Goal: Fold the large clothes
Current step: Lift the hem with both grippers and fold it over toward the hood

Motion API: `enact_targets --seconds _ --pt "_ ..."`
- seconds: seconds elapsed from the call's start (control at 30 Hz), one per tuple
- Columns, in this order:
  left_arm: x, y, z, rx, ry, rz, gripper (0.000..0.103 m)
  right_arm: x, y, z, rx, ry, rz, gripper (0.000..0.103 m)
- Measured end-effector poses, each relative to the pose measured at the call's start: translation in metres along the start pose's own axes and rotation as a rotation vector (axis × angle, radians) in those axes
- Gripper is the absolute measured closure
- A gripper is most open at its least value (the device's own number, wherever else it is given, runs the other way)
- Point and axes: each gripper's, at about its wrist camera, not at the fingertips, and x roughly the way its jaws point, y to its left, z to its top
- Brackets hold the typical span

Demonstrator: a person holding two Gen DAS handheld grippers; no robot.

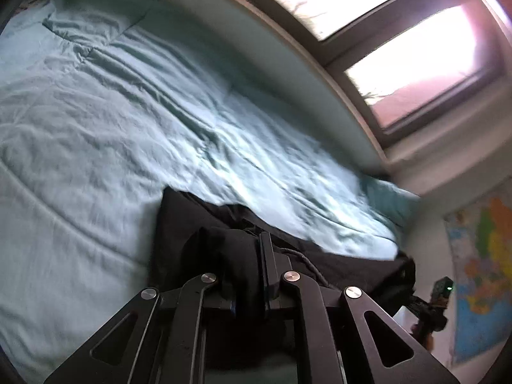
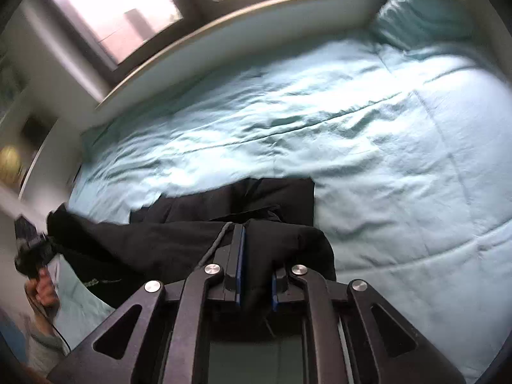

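Observation:
A large black garment with a grey drawstring hangs stretched between my two grippers above a bed. My left gripper is shut on a bunched edge of it, and cloth covers one finger. At the right edge of the left wrist view, the right gripper holds the other end. In the right wrist view, my right gripper is shut on the black garment too. A lower part of the garment rests on the bed. Far left there, a hand holds the left gripper.
A light teal quilted comforter covers the bed, with a pillow at its head. A pale bed rail and a bright window run along the far side. A coloured map hangs on the wall.

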Motion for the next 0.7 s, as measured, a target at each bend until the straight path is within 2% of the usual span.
enact_targets --seconds 0.1,0.27,0.37,0.5,0.6,0.7 --pt "0.059 0.017 0.018 -0.026 0.046 0.071 0.091 0.059 -0.013 0.021 0.057 0.057 -0.048 0.085" --pt "0.142 0.041 0.017 0.005 0.153 0.221 0.089 0.162 -0.027 0.028 0.077 0.181 -0.143 0.081" --pt "0.174 0.058 0.011 -0.010 0.215 0.218 0.089 0.205 -0.035 0.023 0.098 0.240 -0.147 0.081" --pt "0.176 0.068 0.014 -0.018 0.247 0.159 0.088 0.217 -0.042 0.025 0.103 0.263 -0.129 0.081" --pt "0.166 0.070 0.016 0.001 0.276 0.124 0.085 0.205 -0.044 0.029 0.088 0.275 -0.096 0.081" --pt "0.148 0.068 0.016 0.007 0.298 0.101 0.079 0.182 -0.041 0.035 0.061 0.266 -0.084 0.081"
